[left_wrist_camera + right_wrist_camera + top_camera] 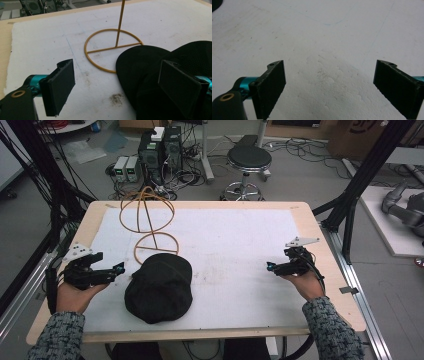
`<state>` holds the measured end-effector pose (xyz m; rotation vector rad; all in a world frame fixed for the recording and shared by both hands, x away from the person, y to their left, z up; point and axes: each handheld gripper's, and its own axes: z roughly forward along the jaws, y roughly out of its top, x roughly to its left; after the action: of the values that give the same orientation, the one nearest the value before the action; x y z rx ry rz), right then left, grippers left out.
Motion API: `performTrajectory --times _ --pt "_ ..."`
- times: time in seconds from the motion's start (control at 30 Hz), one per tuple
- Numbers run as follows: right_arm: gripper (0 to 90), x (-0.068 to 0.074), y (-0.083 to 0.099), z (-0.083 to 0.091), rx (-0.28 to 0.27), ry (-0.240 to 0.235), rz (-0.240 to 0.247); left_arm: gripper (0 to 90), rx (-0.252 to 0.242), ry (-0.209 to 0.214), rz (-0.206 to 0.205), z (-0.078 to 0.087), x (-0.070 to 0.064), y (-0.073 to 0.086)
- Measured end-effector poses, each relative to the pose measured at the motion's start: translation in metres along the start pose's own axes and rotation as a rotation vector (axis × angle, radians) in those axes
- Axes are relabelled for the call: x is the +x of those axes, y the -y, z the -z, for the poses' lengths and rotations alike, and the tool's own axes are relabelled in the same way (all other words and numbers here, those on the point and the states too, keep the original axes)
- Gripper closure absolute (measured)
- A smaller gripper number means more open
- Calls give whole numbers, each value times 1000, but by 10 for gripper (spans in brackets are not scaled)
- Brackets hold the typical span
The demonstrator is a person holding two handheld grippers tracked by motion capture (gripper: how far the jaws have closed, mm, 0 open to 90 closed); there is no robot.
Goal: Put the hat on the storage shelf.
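A black cap (159, 287) lies on the white mat (235, 245), left of the middle; its brim (140, 62) fills the right side of the left gripper view. Behind it stands a yellow wire hat stand (148, 220), whose ring base (110, 48) rests flat on the mat and touches the brim's edge. My left gripper (119, 268) stands open just left of the cap, nothing between its pads (61, 87). Far to the right, my right gripper (270, 266) is open over bare mat (324, 50), its pads (272, 87) wide apart.
The mat covers a wooden table (320, 270). Beyond the far edge are a black stool (249, 160), computer boxes (160, 150) and cables on the floor. Black frame posts (360, 185) stand at the right, and a dark smudge (117, 98) marks the mat.
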<state>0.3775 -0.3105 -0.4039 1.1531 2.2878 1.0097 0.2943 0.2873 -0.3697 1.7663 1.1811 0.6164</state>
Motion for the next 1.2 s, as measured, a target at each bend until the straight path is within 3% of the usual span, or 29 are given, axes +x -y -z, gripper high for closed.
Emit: performTrajectory --times 0.7,1.03,1.2 --pt "106 4 -1 -2 15 -3 11 142 -17 18 3 4 -3 2" --pt "106 3 -1 -2 11 -12 10 142 -36 23 2 12 -12 -2" --pt "106 4 -2 -2 8 -15 10 142 -52 51 -6 18 -23 -4"
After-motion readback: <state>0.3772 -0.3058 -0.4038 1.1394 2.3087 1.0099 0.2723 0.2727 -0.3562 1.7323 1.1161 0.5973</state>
